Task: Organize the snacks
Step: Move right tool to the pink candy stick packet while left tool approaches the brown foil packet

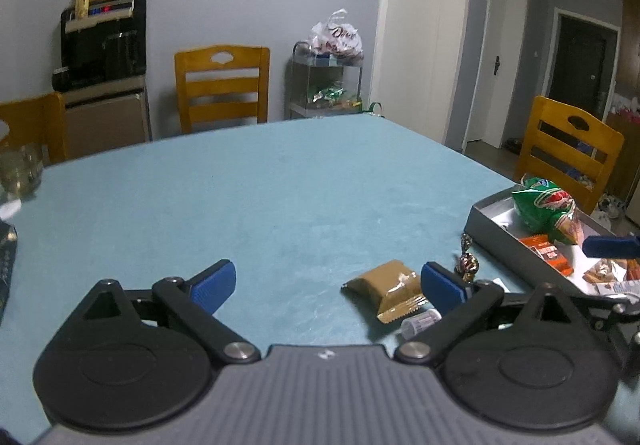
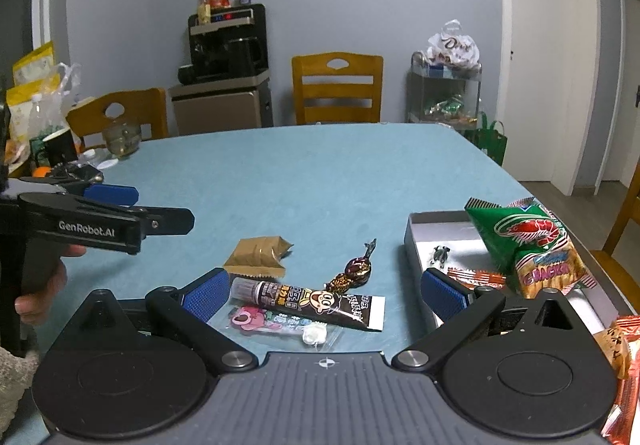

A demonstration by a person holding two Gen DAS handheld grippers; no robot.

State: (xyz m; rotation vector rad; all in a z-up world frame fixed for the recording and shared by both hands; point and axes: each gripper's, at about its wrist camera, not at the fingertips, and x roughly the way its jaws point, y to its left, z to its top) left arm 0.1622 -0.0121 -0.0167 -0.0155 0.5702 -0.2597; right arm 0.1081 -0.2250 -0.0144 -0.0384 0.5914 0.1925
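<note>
On the blue cloth worktop we have four snacks left outside the partly filled grey cardboard box, both hand-held grippers released.

Home dining room, seen from a table w/ a blue cloth.

A blue-covered table is ringed by wooden chairs, w/ grey walls and white door frames behind. A black water dispenser is set on a low cabinet by the wall, snack bags piled on top. A small metal cart is stocked w/ packets & a plastic bag. A hallway w/ a dark entrance door is seen at the right.
</note>
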